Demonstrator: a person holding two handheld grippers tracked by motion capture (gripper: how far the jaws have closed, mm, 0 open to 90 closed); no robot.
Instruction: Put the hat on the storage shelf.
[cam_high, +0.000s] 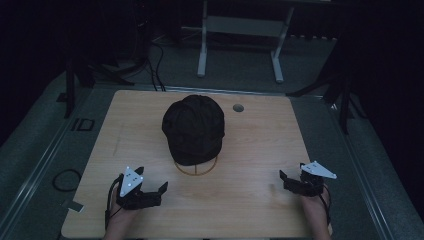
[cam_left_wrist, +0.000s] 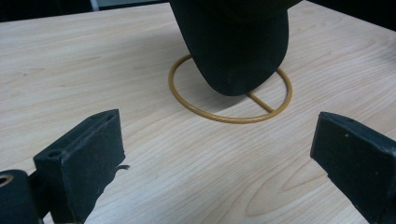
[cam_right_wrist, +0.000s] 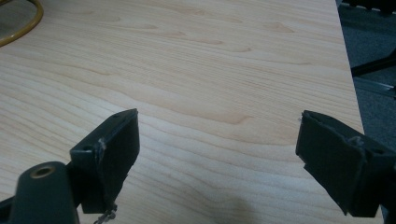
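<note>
Cap (cam_high: 193, 127) on ring stand (cam_left_wrist: 230, 100) | left gripper (cam_left_wrist: 215, 158) fingers wide | right gripper (cam_right_wrist: 217, 161) fingers wide

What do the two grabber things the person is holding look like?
Both are black. The left gripper and right gripper each have two blocky, flat-faced jaws, a pale grey three-cornered plate on top, and a thin black cable trailing back by the wrist. No sleeves show on the forearms.

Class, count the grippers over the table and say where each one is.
2. The left gripper is at the table's near-left, pointing at the black cap; the right gripper is near-right. Both are open.
</note>
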